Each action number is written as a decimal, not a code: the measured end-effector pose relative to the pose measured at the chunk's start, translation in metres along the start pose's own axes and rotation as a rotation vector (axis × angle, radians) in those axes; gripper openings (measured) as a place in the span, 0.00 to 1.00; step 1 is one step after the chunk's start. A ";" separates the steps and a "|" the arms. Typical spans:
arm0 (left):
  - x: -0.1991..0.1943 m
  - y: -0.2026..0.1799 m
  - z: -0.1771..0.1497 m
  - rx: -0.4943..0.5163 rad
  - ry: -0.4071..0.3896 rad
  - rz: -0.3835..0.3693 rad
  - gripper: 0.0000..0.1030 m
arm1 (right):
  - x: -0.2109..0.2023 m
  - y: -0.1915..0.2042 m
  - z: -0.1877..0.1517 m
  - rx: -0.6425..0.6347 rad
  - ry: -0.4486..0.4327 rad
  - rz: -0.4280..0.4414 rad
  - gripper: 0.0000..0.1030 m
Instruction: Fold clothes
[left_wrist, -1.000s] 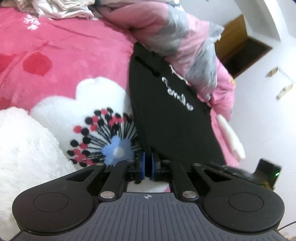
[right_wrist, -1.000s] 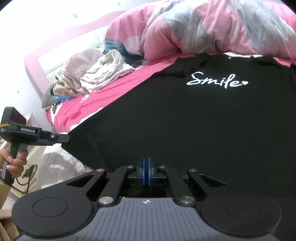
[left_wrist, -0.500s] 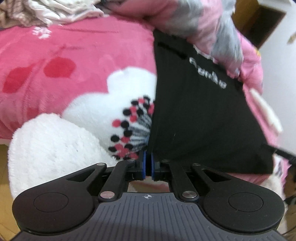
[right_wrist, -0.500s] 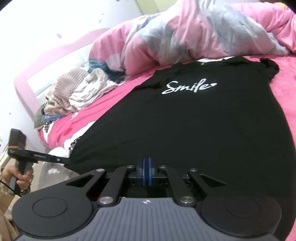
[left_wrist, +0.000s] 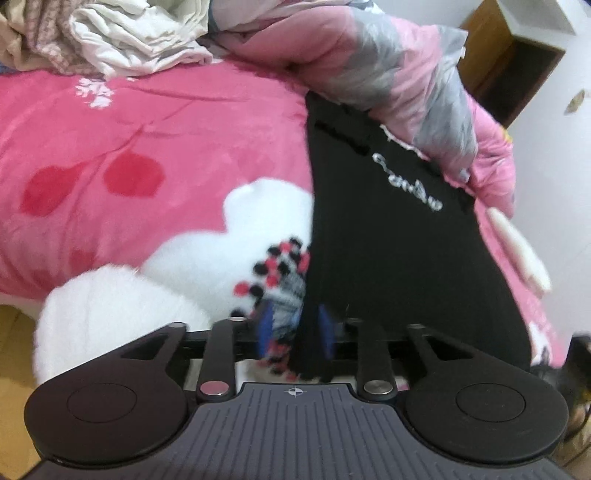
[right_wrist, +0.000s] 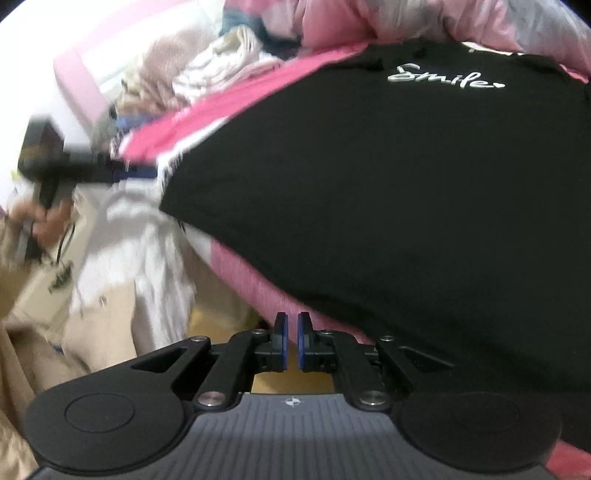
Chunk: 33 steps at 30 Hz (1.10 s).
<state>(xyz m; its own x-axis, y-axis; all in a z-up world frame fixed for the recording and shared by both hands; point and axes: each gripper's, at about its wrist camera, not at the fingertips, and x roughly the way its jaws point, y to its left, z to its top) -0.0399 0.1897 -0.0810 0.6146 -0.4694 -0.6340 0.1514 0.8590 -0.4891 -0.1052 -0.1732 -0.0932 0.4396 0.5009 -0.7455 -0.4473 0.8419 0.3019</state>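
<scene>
A black T-shirt (left_wrist: 388, 240) with white "Smile" lettering lies spread flat on the pink bed, collar towards the quilt. My left gripper (left_wrist: 293, 328) is open at the shirt's near corner, and a blurred fold of the hem hangs loose between its blue pads (left_wrist: 263, 326). In the right wrist view the T-shirt (right_wrist: 369, 166) fills the upper right. My right gripper (right_wrist: 292, 341) sits just below the hem at the bed's edge, its pads a narrow gap apart with nothing between them. The left gripper (right_wrist: 144, 171) shows blurred at the shirt's far-left corner, held by a hand (right_wrist: 40, 221).
A pink floral blanket (left_wrist: 147, 147) covers the bed. A pink-and-grey quilt (left_wrist: 388, 74) is bunched at the head. A pile of unfolded clothes (left_wrist: 129, 37) lies at the back left. White fluffy fabric (left_wrist: 110, 302) hangs over the bed's edge. A wooden cabinet (left_wrist: 509, 62) stands by the wall.
Both grippers were shut on the shirt's hem and have opened. The shirt has settled on the bed. The right gripper has dropped back below the hem.
</scene>
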 end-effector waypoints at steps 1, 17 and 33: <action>0.004 -0.001 0.003 0.000 -0.001 -0.011 0.31 | -0.003 0.004 0.004 -0.012 -0.016 0.005 0.05; 0.037 -0.015 0.008 0.121 -0.081 -0.007 0.34 | 0.056 0.033 0.022 -0.173 0.003 0.171 0.05; 0.009 0.011 0.005 0.029 -0.194 -0.003 0.34 | 0.117 0.087 0.069 -0.351 -0.036 0.257 0.06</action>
<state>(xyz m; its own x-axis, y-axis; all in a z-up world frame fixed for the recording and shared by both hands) -0.0289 0.1961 -0.0887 0.7511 -0.4264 -0.5039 0.1740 0.8642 -0.4720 -0.0388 -0.0270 -0.1128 0.3037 0.6970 -0.6496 -0.7806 0.5729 0.2499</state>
